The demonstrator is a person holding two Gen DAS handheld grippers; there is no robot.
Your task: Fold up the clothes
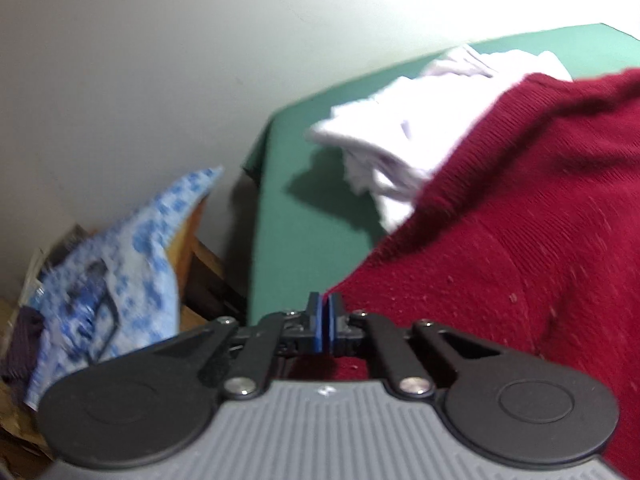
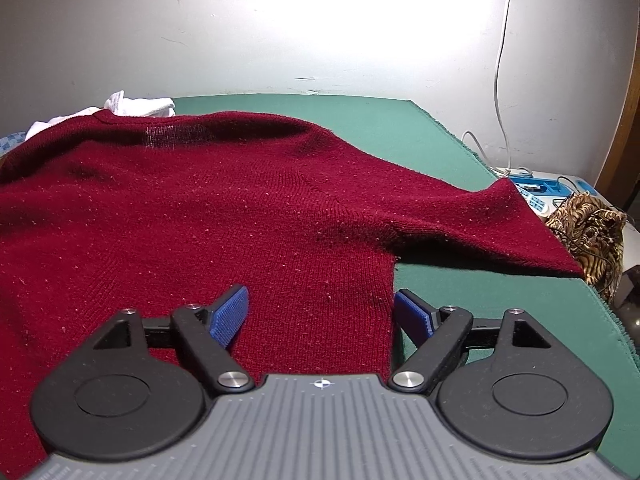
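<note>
Sweater (image 2: 200, 208): on table (image 2: 380, 128), ahead of and beneath right fingers (image 2: 230, 314); sleeve (image 2: 480, 220) runs right of them. Whites (image 1: 392, 140): on table beyond left fingers (image 1: 316, 320), behind sweater. Power strip (image 2: 536, 192): beyond sleeve, off table's right edge.

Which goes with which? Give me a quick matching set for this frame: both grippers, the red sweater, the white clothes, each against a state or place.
Things:
1. left gripper
2. right gripper
3. red sweater
4. white clothes

States or places:
A. piled at the far side of the green table cover, partly behind the sweater
B. jaws wide apart, over the sweater's side edge
C. spread across the cover, one sleeve trailing toward the table's edge
D. pads pressed together at the sweater's edge

Pairs: 1-D, 2-B, 3-C, 4-A
</note>
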